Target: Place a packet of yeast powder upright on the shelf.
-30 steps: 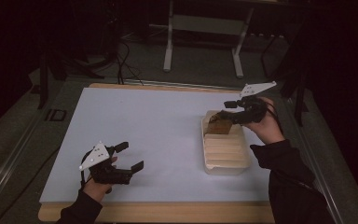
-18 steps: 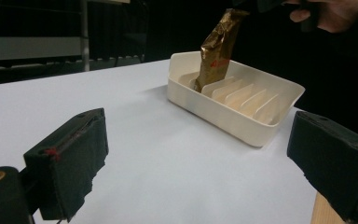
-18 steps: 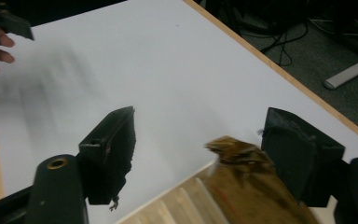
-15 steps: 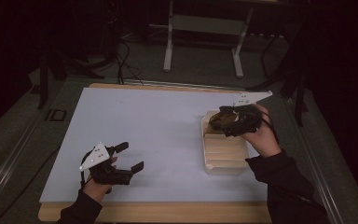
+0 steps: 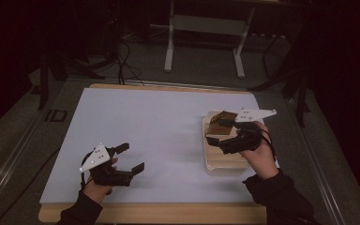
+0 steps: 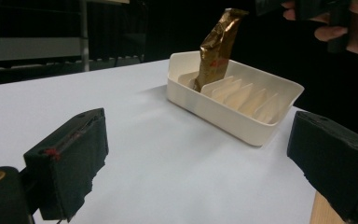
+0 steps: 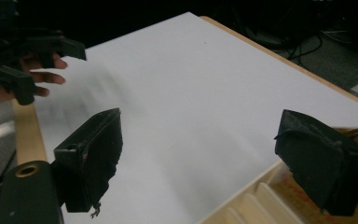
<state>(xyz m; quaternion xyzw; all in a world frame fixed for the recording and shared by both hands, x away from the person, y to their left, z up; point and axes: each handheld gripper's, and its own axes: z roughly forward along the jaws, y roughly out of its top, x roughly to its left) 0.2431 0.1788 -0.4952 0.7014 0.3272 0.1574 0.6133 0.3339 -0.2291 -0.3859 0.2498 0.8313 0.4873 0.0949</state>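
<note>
A white-surfaced table with a wooden edge carries a cream slotted tray on its right side, and a gold foil packet stands upright, slightly tilted, in the tray's far slot. The right gripper hovers above the tray with its jaws spread wide and nothing between them, just beside the packet but apart from it. The left gripper is held over the near left area of the table, well apart from the tray, jaws likewise released and empty.

Slotted tray sat at table's right side; packet stood in its far compartment.
</note>
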